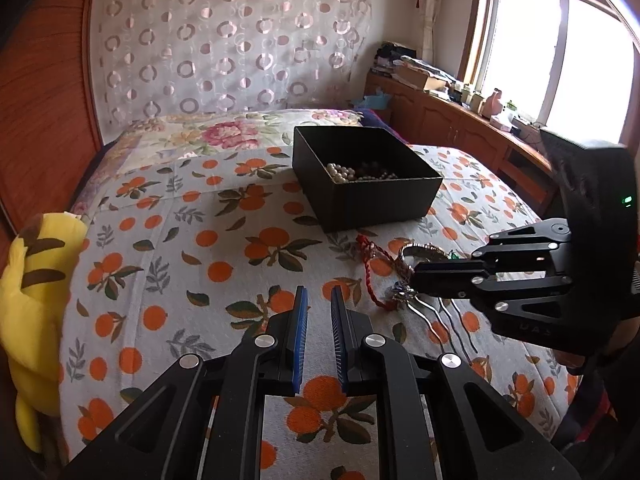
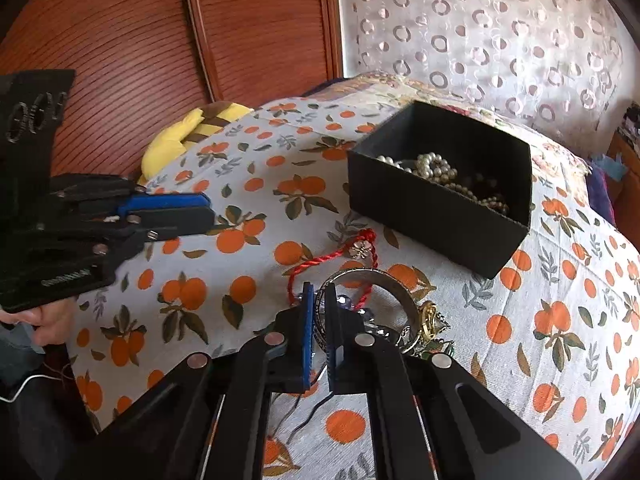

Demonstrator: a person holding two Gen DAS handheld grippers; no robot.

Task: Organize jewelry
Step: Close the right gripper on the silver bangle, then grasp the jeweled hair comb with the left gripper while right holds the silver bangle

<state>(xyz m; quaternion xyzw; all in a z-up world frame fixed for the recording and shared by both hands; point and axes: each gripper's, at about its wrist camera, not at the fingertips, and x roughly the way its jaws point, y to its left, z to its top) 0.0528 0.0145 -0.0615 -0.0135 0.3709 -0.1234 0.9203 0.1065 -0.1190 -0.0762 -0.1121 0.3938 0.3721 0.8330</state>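
1. Bed (image 1: 168, 216), covered with a grey bedspread printed with oranges and leaves; carries every item listed below.
2. Black open-topped box (image 2: 436, 208), set on the bedspread toward the far side; holds pearl strands (image 2: 434, 166) and darker beads (image 2: 486, 184).
3. Loose jewelry heap (image 1: 404, 276), lying on the bedspread just in front of the box, apart from it.
4. Silver bangle (image 2: 394, 284), engraved, tilted up off the bedspread; near rim caught between the blue pads of the right claw.
5. Red braided cord (image 2: 320, 262) with a small flower charm (image 2: 360, 249), looped beside and partly under the bangle.
6. Gold ring-shaped piece (image 2: 428, 318), resting against the right side of the bangle.
7. Wavy metal hairpins (image 1: 444, 316), spread on the bedspread under the right claw.
8. Right claw (image 2: 319, 300), angled downward, pads closed on the bangle's rim.
9. Left claw (image 1: 319, 294), angled downward over bare bedspread to the left of the heap; narrow gap between pads, nothing gripped.
10. Yellow plush toy (image 1: 36, 300) with brown stripes, at the left edge of the bed against the wooden wardrobe (image 2: 120, 40).
11. Sheer curtain (image 1: 232, 40) with ring pattern, hanging behind the bed.
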